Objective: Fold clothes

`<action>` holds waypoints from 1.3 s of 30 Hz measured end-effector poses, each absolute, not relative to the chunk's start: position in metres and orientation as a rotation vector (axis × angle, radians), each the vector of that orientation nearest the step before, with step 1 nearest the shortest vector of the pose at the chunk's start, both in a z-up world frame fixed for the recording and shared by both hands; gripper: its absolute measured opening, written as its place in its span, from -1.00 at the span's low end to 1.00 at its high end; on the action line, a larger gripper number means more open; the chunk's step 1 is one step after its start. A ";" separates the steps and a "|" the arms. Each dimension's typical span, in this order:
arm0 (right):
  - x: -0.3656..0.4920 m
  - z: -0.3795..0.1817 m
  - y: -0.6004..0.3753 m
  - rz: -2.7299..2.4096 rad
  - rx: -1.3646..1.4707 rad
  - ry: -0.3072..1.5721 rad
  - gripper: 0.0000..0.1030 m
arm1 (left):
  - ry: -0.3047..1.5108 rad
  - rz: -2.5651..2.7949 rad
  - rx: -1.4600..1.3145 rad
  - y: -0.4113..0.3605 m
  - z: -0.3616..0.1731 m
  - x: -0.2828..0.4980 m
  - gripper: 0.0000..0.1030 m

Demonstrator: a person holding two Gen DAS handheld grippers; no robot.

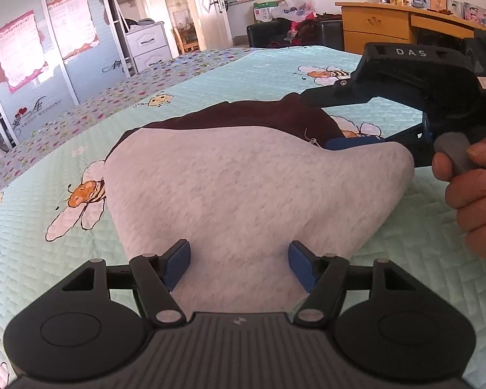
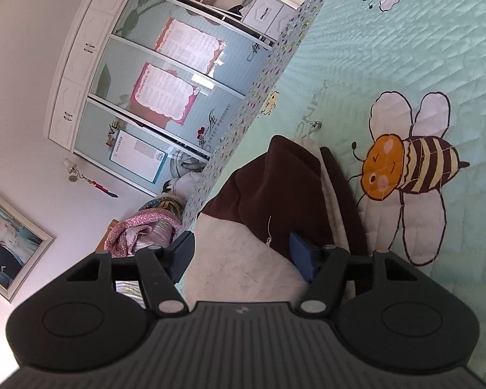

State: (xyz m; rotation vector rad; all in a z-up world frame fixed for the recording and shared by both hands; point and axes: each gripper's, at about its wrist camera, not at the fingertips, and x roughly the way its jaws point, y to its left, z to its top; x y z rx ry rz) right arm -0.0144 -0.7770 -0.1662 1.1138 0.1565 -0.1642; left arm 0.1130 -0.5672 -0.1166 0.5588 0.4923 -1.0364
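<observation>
Garment (image 1: 243, 188), grey and maroon, lies folded on the bedspread (image 1: 210, 74); left gripper (image 1: 239, 265) and right gripper (image 2: 239, 256) both gape, pads straddling cloth, unpinched.

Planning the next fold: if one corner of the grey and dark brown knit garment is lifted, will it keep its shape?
Probably not. The grey and dark brown knit garment already drapes in soft rounded folds on the quilted bee-print bedspread, so it should sag. The fleecy surface likely grips rather than slides.

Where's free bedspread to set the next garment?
Free: bedspread beyond the garment toward the far edge, and left of it around the bee print. Crowded: its right end, with the right gripper and hand.
</observation>
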 end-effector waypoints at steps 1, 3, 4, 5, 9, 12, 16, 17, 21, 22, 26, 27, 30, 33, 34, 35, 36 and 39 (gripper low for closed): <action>-0.015 -0.166 -0.778 -0.163 1.118 0.156 0.29 | 0.493 -1.032 0.558 -0.567 -0.114 0.112 0.36; -0.017 -0.163 -0.779 -0.161 1.124 0.152 0.29 | 0.484 -1.029 0.542 -0.565 -0.107 0.110 0.36; -0.018 -0.160 -0.779 -0.160 1.126 0.145 0.30 | 0.470 -1.034 0.525 -0.562 -0.103 0.110 0.36; -0.019 -0.155 -0.779 -0.157 1.125 0.132 0.30 | 0.455 -1.037 0.506 -0.560 -0.099 0.111 0.36; -0.009 -0.141 -0.784 -0.113 1.132 0.115 0.34 | 0.439 -1.012 0.476 -0.567 -0.094 0.129 0.36; 0.009 -0.139 -0.792 -0.090 1.139 0.126 0.39 | 0.485 -0.998 0.450 -0.574 -0.101 0.150 0.39; 0.034 -0.160 -0.812 -0.125 1.210 0.190 0.43 | 0.512 -1.004 0.430 -0.576 -0.112 0.163 0.53; 0.036 -0.164 -0.817 -0.132 1.236 0.187 0.43 | 0.513 -1.005 0.425 -0.576 -0.113 0.164 0.53; 0.037 -0.158 -0.828 -0.166 1.246 0.190 0.43 | 0.521 -0.997 0.407 -0.573 -0.107 0.161 0.53; 0.035 -0.152 -0.826 -0.181 1.224 0.195 0.43 | 0.524 -0.989 0.403 -0.571 -0.105 0.160 0.53; 0.026 -0.113 -0.804 -0.242 1.046 0.219 0.45 | 0.549 -0.965 0.348 -0.552 -0.097 0.152 0.53; 0.026 -0.103 -0.796 -0.258 0.994 0.238 0.49 | 0.558 -0.963 0.329 -0.546 -0.095 0.150 0.53; 0.032 -0.078 -0.772 -0.313 0.850 0.328 0.50 | 0.571 -0.955 0.293 -0.529 -0.087 0.140 0.53; 0.038 -0.059 -0.749 -0.353 0.745 0.405 0.51 | 0.580 -0.951 0.285 -0.517 -0.081 0.130 0.53; 0.039 -0.053 -0.742 -0.365 0.719 0.422 0.51 | 0.584 -0.951 0.286 -0.514 -0.080 0.127 0.53; 0.040 -0.048 -0.737 -0.372 0.693 0.438 0.51 | 0.586 -0.953 0.287 -0.512 -0.079 0.124 0.53; 0.042 -0.043 -0.732 -0.376 0.670 0.448 0.51 | 0.588 -0.955 0.288 -0.510 -0.077 0.121 0.53; 0.042 -0.030 -0.716 -0.400 0.609 0.471 0.54 | 0.593 -0.958 0.289 -0.503 -0.075 0.114 0.53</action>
